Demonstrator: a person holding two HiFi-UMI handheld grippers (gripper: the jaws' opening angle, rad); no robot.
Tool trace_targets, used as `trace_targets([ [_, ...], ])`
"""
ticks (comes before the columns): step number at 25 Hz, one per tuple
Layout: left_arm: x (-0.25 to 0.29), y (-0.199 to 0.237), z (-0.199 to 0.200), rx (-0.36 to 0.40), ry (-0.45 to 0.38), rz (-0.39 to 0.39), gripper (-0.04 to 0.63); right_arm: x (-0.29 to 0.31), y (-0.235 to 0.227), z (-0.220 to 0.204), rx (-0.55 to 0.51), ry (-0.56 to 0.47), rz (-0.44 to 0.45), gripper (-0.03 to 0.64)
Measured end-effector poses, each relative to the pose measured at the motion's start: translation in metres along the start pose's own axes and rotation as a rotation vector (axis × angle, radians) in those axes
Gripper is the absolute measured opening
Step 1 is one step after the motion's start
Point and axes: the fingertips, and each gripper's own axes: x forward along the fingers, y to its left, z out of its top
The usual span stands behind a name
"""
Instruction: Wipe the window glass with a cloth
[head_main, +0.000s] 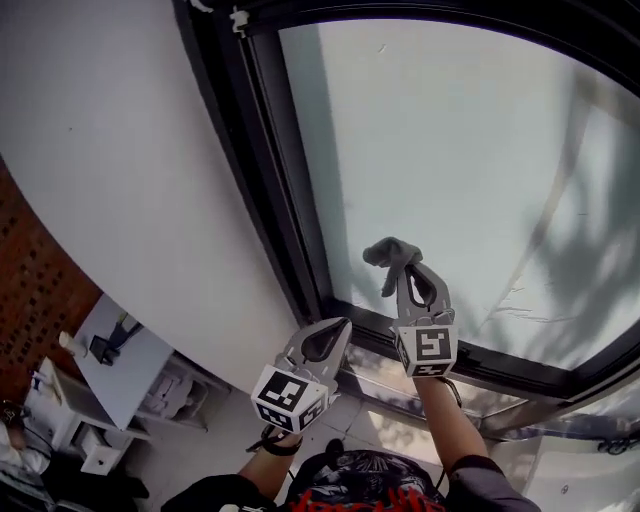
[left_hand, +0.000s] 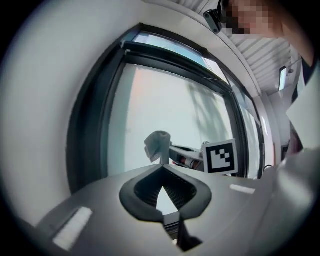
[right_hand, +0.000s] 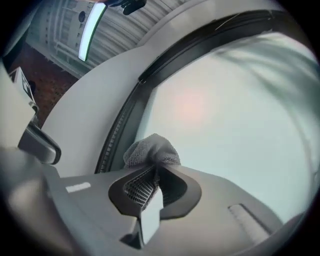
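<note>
A large pane of frosted window glass (head_main: 450, 150) in a dark frame (head_main: 270, 170) fills the head view. My right gripper (head_main: 406, 266) is shut on a small bunched grey cloth (head_main: 390, 255), held up against the lower part of the glass. The cloth (right_hand: 152, 151) bulges out past the jaw tips in the right gripper view. My left gripper (head_main: 340, 324) hangs lower, near the bottom frame, shut with nothing in it. From the left gripper view I see the cloth (left_hand: 157, 144) and the right gripper's marker cube (left_hand: 220, 157) ahead of the glass (left_hand: 165, 110).
A white wall (head_main: 120, 170) runs left of the window frame. Below left stand a white table (head_main: 125, 360) and shelves. The bottom sill (head_main: 500, 365) runs under both grippers. A person's dark sleeves show at the lower edge.
</note>
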Motion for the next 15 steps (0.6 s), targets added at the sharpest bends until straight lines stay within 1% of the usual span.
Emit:
trace_targets([
  [3, -0.041, 0.048, 0.000, 0.006, 0.000, 0.105, 0.006, 0.048, 0.057, -0.031, 0.015, 0.056, 0.054, 0.015],
  [5, -0.066, 0.072, -0.002, 0.003, 0.000, 0.172, 0.006, 0.074, 0.090, -0.052, 0.027, 0.102, 0.093, 0.017],
  [8, -0.090, 0.094, -0.008, -0.005, 0.015, 0.229, 0.006, 0.099, 0.124, -0.072, 0.049, 0.150, 0.143, 0.017],
  [9, -0.095, 0.098, -0.010, -0.009, 0.025, 0.234, 0.006, 0.104, 0.127, -0.076, 0.042, 0.157, 0.141, 0.017],
  [11, -0.097, 0.104, -0.015, -0.014, 0.045, 0.230, 0.006, 0.105, 0.117, -0.081, 0.027, 0.169, 0.108, 0.017],
  [15, -0.079, 0.106, -0.025, -0.007, 0.077, 0.171, 0.006, 0.085, 0.071, -0.080, -0.016, 0.172, 0.017, 0.017],
])
